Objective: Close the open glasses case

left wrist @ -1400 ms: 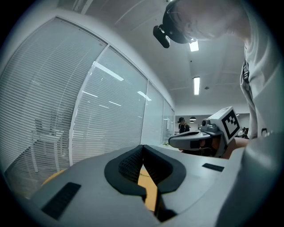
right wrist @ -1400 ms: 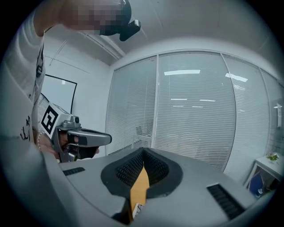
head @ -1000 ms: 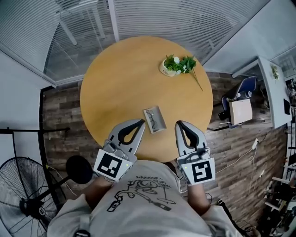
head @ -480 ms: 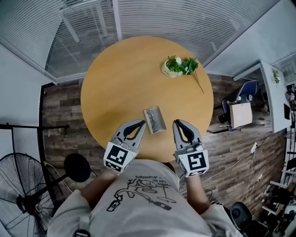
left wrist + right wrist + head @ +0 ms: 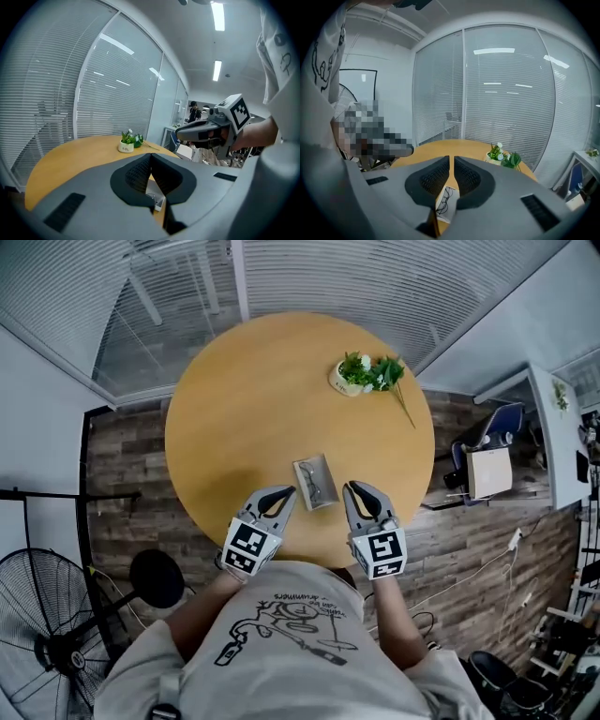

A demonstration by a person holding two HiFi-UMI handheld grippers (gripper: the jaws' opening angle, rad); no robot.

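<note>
The open grey glasses case lies near the near edge of the round wooden table, with a pair of glasses inside it. My left gripper hovers just left of the case, its jaws pressed together with nothing between them. Just right of the case, my right gripper also has its jaws together and empty. In the left gripper view the case shows below the shut gripper. In the right gripper view the case with the glasses shows under the shut gripper.
A small white pot of green plants stands at the table's far right. A glass wall with blinds runs behind the table. On the floor stand a black fan at the left and a chair at the right.
Both grippers have moved forward and inward over the table's near edge, ending closer to the two sides of the case. The case has not moved.
</note>
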